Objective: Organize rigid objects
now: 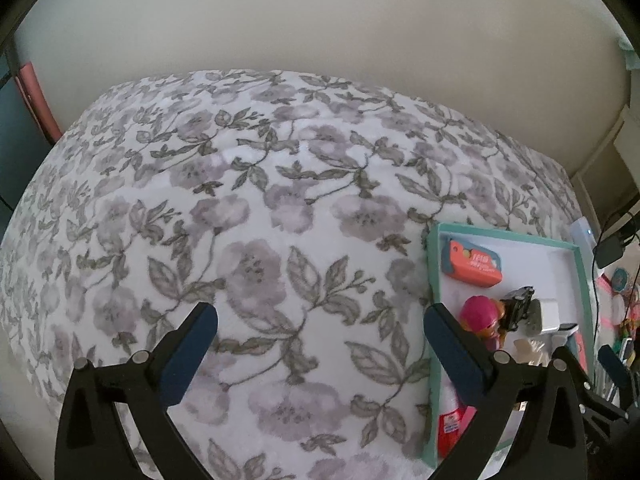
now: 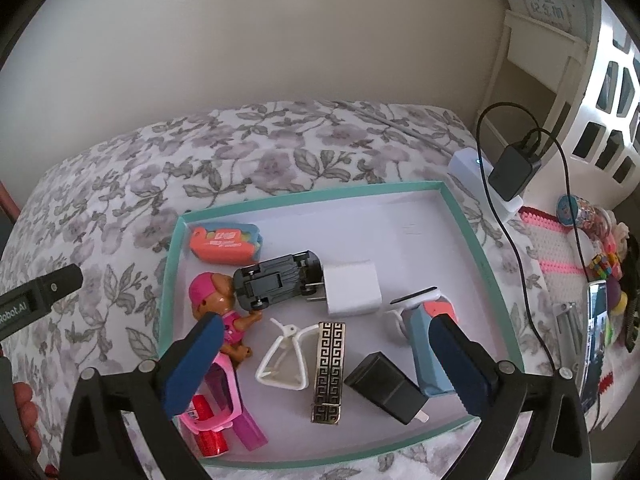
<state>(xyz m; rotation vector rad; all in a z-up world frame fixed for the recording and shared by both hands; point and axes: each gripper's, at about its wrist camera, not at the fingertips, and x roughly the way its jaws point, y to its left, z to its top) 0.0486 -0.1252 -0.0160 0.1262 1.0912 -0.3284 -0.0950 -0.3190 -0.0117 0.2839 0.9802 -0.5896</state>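
A teal-rimmed white tray (image 2: 466,220) lies on the floral bedspread. In it are an orange case (image 2: 224,244), an upturned black toy car (image 2: 276,278), a white charger (image 2: 350,288), a pink-capped doll (image 2: 218,304), a white clip (image 2: 280,360), a black-and-gold patterned bar (image 2: 329,372), a black adapter (image 2: 386,388), a blue-and-orange item (image 2: 428,344), a pink watch (image 2: 218,396) and a red item (image 2: 206,428). My right gripper (image 2: 324,344) is open and empty above the tray. My left gripper (image 1: 320,330) is open and empty over the bedspread, left of the tray (image 1: 432,264).
A white power strip (image 2: 476,176) with a black plug and cable (image 2: 514,170) lies right of the tray. Beyond it are a phone (image 2: 598,336), a pink-and-white mat (image 2: 560,256) and small toys (image 2: 600,224). A wall stands behind the bed.
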